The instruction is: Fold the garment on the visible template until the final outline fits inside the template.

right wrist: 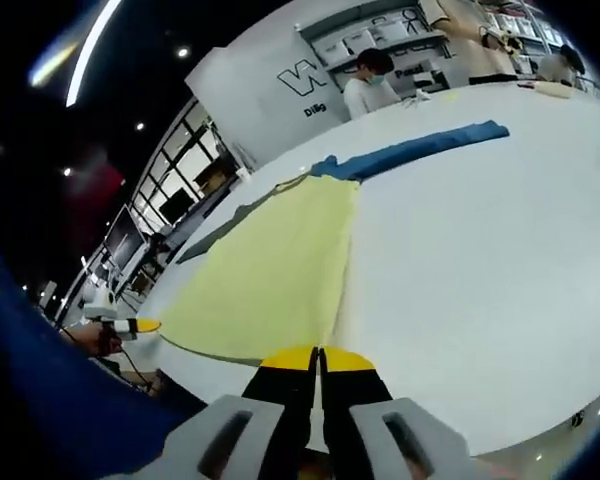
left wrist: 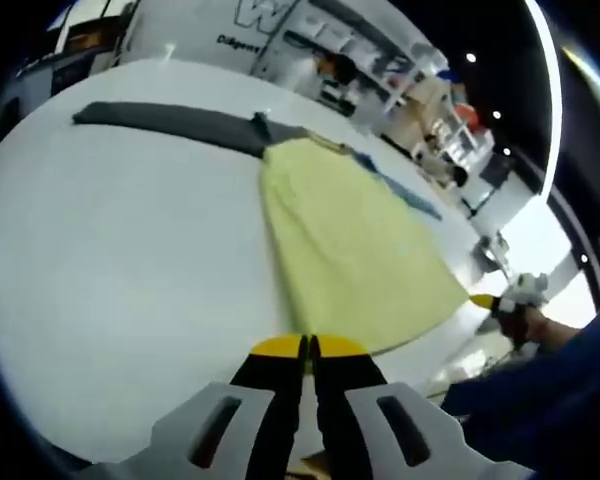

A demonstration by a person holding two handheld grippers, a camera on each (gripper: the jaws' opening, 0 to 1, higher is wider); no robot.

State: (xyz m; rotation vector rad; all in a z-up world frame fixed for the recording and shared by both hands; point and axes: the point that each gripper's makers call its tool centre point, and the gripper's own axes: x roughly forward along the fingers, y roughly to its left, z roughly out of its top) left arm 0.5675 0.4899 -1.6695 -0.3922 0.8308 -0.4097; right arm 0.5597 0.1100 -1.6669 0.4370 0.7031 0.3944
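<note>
A pale yellow garment (left wrist: 350, 240) lies flat on the white table (left wrist: 130, 270), its long side running away from me. My left gripper (left wrist: 308, 347) is shut, its yellow tips pinched on the garment's near corner. In the right gripper view the yellow garment (right wrist: 270, 270) spreads to the left, and my right gripper (right wrist: 318, 356) is shut on its other near corner. Each gripper appears in the other's view at the far end of the near hem: the right gripper (left wrist: 492, 301) and the left gripper (right wrist: 140, 325). I see no template outline on the table.
A dark grey cloth strip (left wrist: 180, 125) and a blue cloth strip (right wrist: 420, 150) lie beyond the garment's far end. The table edge (right wrist: 540, 420) runs close to me. My blue sleeve (left wrist: 550, 390) is at the side. A person (right wrist: 370, 88) stands behind the table near shelves.
</note>
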